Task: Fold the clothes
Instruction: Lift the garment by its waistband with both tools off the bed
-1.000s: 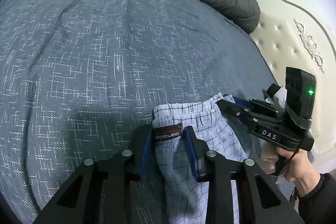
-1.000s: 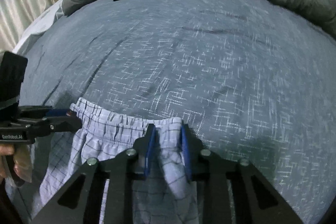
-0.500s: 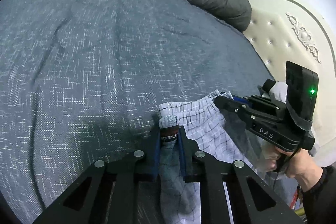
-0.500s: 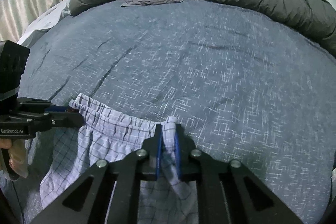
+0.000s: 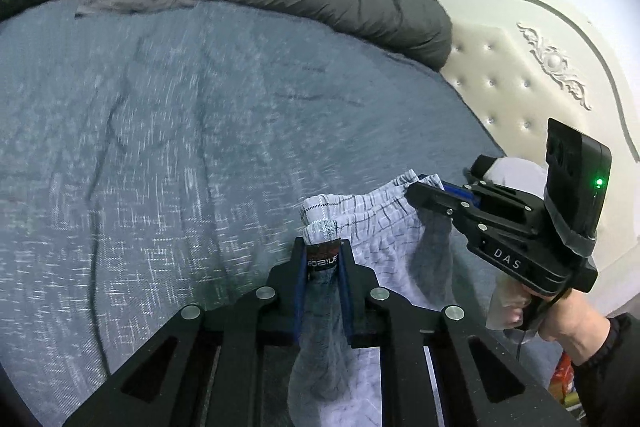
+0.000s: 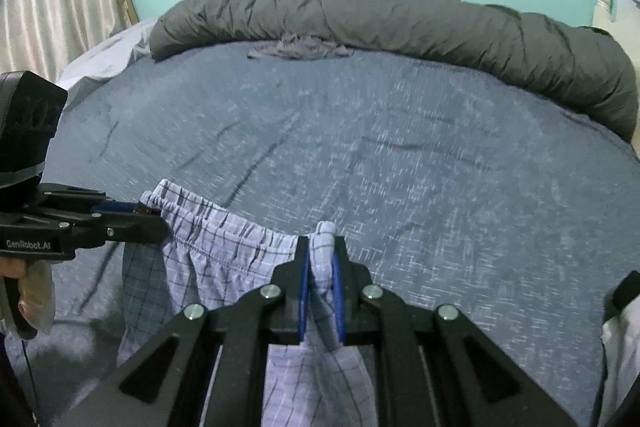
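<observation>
A: Where are the checked shorts [image 6: 224, 247] right now?

B: Hanging by the waistband over the near edge of the bed [image 6: 400, 155], legs dangling below both pairs of tongs.

A: And the grips?

B: The left tongs [image 5: 323, 267] pinch one end of the waistband at its label, the right tongs [image 6: 320, 267] the other end. Both are pressed together on cloth.

A: So the long axis?

B: The waistband runs side to side between them, level with the bed's near edge. Neither hand is nearer; I'd guess laying it flat calls for both to carry forward together.
</observation>
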